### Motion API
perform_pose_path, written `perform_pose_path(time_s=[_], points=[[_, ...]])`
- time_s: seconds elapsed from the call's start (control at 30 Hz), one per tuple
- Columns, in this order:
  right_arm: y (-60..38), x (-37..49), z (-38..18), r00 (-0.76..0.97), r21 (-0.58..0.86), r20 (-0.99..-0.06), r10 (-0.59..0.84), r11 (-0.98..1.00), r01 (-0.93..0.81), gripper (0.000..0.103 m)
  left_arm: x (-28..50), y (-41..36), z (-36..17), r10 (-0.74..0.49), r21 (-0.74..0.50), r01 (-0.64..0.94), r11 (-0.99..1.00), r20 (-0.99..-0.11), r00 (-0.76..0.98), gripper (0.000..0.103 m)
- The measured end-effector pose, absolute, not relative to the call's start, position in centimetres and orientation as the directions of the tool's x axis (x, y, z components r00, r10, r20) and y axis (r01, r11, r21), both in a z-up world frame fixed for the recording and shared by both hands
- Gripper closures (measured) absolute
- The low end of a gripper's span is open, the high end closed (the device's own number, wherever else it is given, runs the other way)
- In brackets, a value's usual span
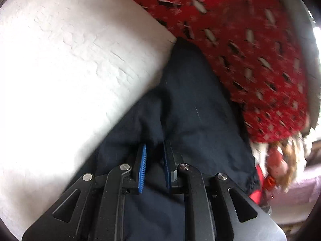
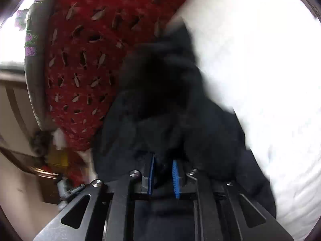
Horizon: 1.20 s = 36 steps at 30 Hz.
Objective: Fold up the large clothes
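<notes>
A dark navy garment point(image 1: 190, 92) of soft, matte woven cloth lies crumpled across a white bed sheet point(image 1: 60, 64), whose surface is finely wrinkled and glares under strong light. Beyond the garment spreads a red blanket point(image 1: 240, 40) patterned with small white and black crosses, ending in a tasselled fringe at its lower right corner in the left wrist view.

The left gripper point(image 1: 154, 160) points steeply down into the navy cloth. Its blue ribbed fingers point(image 1: 142, 166) stand nearly together, with a bunched ridge of the garment rising between them; the pads press on that fold. A hemmed edge of the garment runs off to the right, just beside the red fringe.

In the right wrist view the same dark garment point(image 2: 170, 100) heaps up in rounded, blurred folds, with the red blanket point(image 2: 84, 60) to its left and the white sheet point(image 2: 260, 70) to its right. The right gripper point(image 2: 163, 172) tilts down at a shallower slant. Its blue fingers point(image 2: 176, 174) sit close, a dark pinch of cloth caught between the pads.

Both black linkage frames lie low over the fabric. Open sheet stretches wide on the outer side of each gripper. At the far left of the right wrist view the blanket's grey border point(image 2: 36, 80) marks the bed's edge, and past it lie blurred wooden furniture and floor.
</notes>
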State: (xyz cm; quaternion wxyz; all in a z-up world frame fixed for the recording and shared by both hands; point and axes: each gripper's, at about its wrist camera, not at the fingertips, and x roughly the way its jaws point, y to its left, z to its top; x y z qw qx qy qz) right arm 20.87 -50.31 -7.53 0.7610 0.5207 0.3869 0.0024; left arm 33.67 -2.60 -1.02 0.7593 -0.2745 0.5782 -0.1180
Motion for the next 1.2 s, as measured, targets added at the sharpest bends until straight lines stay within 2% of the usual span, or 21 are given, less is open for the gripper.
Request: perform_pose_path(time_s=[0.03,0.07,0.13,0.17,0.2,0.23,0.27,0.3,0.33,0.4,0.5,0.6,0.63,0.67,0.8,0.9,0.97,1.0,1.07,1.17,1.2], points=[[-50.2,19.8,-6.5,0.719,0.801,-0.570,0.398,0.461,0.381,0.079,32.9,-2.5,-0.4,-0.514,-0.570,-0.122,0.813,-0.800,0.311,0.089],[-50.0,18.9,-5.3,0.735,0.799,-0.561,0.381,0.483,0.359,0.079,31.9,-2.6,0.2,-0.531,-0.585,-0.097,0.806,-0.785,0.319,0.087],[-49.5,17.0,-2.6,0.799,0.800,-0.495,0.342,0.539,0.264,0.076,30.4,-3.6,0.6,-0.532,-0.572,-0.047,0.819,-0.787,0.312,0.066],[-49.3,16.6,-1.7,0.817,0.779,-0.486,0.309,0.576,0.245,0.073,29.9,-4.3,0.2,-0.520,-0.554,-0.033,0.832,-0.800,0.300,0.064],[-49.0,16.5,-1.6,0.814,0.750,-0.507,0.285,0.611,0.253,0.062,29.6,-5.2,-0.6,-0.507,-0.532,-0.022,0.846,-0.817,0.275,0.064],[-48.7,17.1,-2.5,0.777,0.723,-0.558,0.292,0.631,0.281,0.061,29.3,-6.1,-1.9,-0.491,-0.507,-0.022,0.862,-0.843,0.219,0.065],[-48.4,18.0,-4.1,0.707,0.680,-0.641,0.299,0.649,0.341,0.066,29.0,-6.5,-2.6,-0.478,-0.490,-0.021,0.871,-0.857,0.194,0.065],[-48.1,18.8,-6.1,0.616,0.624,-0.728,0.300,0.663,0.414,0.083,28.4,-6.5,-1.9,-0.463,-0.476,-0.004,0.879,-0.856,0.230,0.065],[-47.9,18.9,-7.0,0.590,0.605,-0.751,0.297,0.668,0.434,0.096,27.8,-6.7,-1.4,-0.451,-0.460,0.008,0.888,-0.867,0.213,0.064],[-47.7,17.9,-6.3,0.580,0.592,-0.761,0.291,0.676,0.439,0.095,26.9,-6.9,-1.1,-0.470,-0.470,0.033,0.882,-0.870,0.147,0.064],[-46.6,15.9,-6.1,0.515,0.594,-0.781,0.354,0.676,0.436,0.084,24.5,-6.3,-1.3,-0.446,-0.443,0.062,0.895,-0.891,0.080,0.064],[-44.9,13.0,-5.5,0.466,0.538,-0.817,0.339,0.740,0.405,0.080,21.7,-4.6,-1.2,-0.455,-0.451,0.077,0.889,-0.890,0.039,0.064],[-44.3,11.6,-5.3,0.438,0.518,-0.833,0.339,0.755,0.401,0.065,20.8,-3.7,-1.1,-0.463,-0.460,0.080,0.884,-0.886,0.027,0.064],[-43.9,10.3,-5.4,0.417,0.514,-0.839,0.350,0.761,0.395,0.059,19.7,-2.6,-1.1,-0.464,-0.462,0.073,0.884,-0.885,0.017,0.064],[-42.8,6.1,-5.7,0.358,0.459,-0.873,0.332,0.807,0.371,0.054,16.8,1.5,-0.8,-0.453,-0.452,0.050,0.891,-0.892,0.003,0.064],[-43.0,2.7,-4.2,0.416,0.464,-0.856,0.307,0.810,0.357,0.052,15.2,5.1,-0.3,-0.477,-0.477,0.010,0.879,-0.877,0.048,0.062],[-44.3,1.0,-3.2,0.472,0.485,-0.832,0.291,0.795,0.364,0.041,14.9,7.0,-0.7,-0.497,-0.499,-0.023,0.866,-0.865,0.068,0.053],[-44.8,0.3,-3.0,0.484,0.474,-0.832,0.270,0.799,0.370,0.030,14.6,8.0,-1.1,-0.500,-0.504,-0.044,0.863,-0.863,0.073,0.050],[-45.7,-1.1,-3.8,0.477,0.452,-0.844,0.245,0.804,0.386,0.028,14.1,9.3,-2.2,-0.509,-0.513,-0.065,0.856,-0.858,0.059,0.049],[-45.3,-1.1,-5.9,0.437,0.511,-0.836,0.332,0.762,0.398,0.028,13.3,10.3,-4.0,-0.574,-0.574,-0.086,0.814,-0.818,0.025,0.049],[-45.2,-1.3,-6.6,0.433,0.547,-0.819,0.376,0.738,0.395,0.028,12.9,10.3,-4.7,-0.601,-0.599,-0.090,0.796,-0.799,0.012,0.045]])
